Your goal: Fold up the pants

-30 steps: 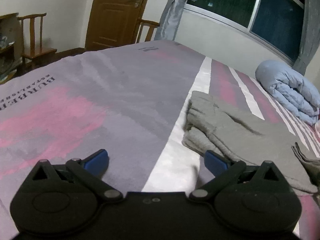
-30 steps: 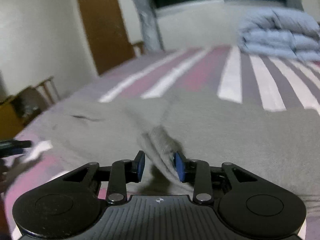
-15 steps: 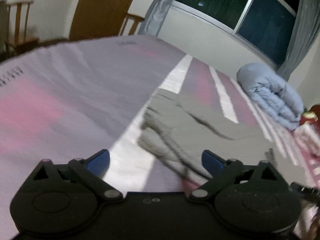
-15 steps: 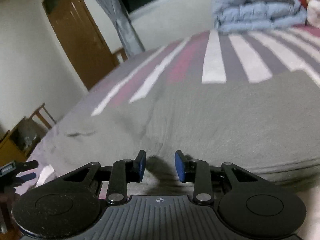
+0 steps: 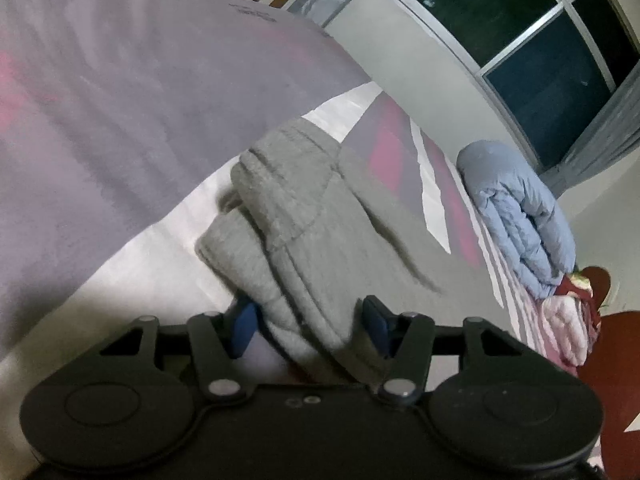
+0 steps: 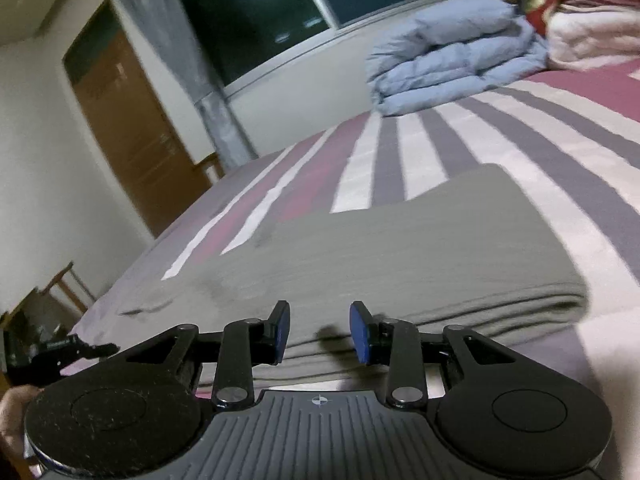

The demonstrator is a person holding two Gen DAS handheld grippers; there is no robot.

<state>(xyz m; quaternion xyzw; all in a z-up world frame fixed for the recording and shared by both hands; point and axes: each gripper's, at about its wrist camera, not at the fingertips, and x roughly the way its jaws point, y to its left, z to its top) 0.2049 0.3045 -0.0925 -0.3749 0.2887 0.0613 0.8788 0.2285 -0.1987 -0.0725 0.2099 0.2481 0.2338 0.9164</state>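
Slippage is threatening: left gripper (image 5: pixel 310 330) fingers, closing, are straddling the grey sweatpants' (image 5: pixel 304 240) bunched cuffs at lower centre, on the bed (image 5: pixel 120 120); right gripper (image 6: pixel 319 330) fingers are standing apart, empty.

2 wrist views, low and close over the bed (image 5: pixel 120 100); both face the window (image 6: pixel 260 20) and share the pants (image 5: pixel 320 220).
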